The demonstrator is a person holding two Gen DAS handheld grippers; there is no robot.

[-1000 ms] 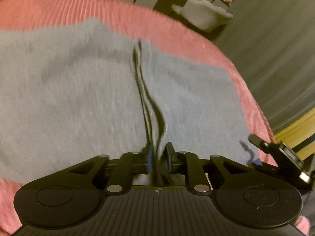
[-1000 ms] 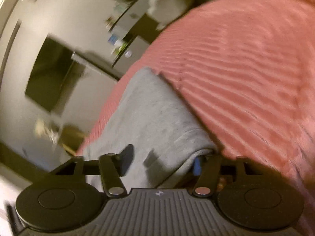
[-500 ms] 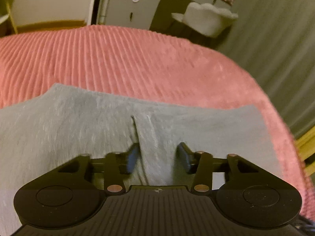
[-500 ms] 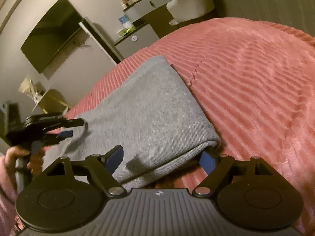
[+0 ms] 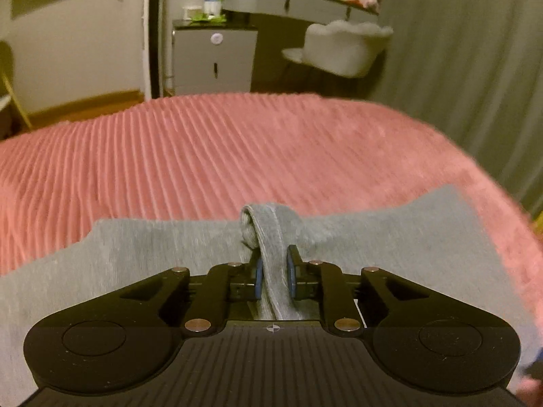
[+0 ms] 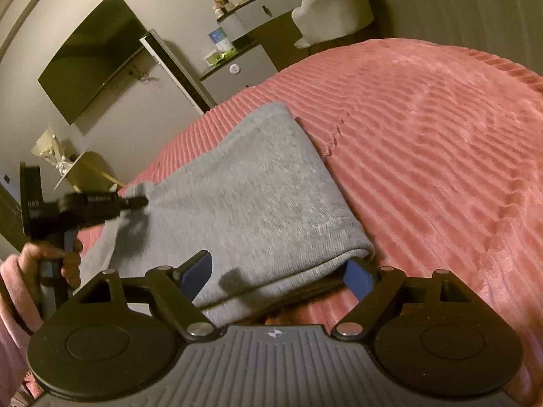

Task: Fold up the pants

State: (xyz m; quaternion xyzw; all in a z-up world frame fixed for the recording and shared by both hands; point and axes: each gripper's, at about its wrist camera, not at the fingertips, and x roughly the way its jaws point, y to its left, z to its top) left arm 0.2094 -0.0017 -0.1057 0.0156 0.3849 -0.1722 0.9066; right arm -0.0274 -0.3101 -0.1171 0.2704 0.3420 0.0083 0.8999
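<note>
Now, left wrist view: left tongs (image 5: 274, 276) closing, blue pads pinching a raised ridge of the grey pants (image 5: 390, 237); half a sec ago the jaws stood apart over flat cloth. Pants lie spread under and beside the tongs on the pink cover (image 5: 203, 156).

Right wrist view: right tongs (image 6: 276, 273) wide open, folded pants corner between the jaws, pads not pressing, much as before. Left tongs, w/ hand (image 6: 51, 257), now grip the pants' far-left edge.
</note>
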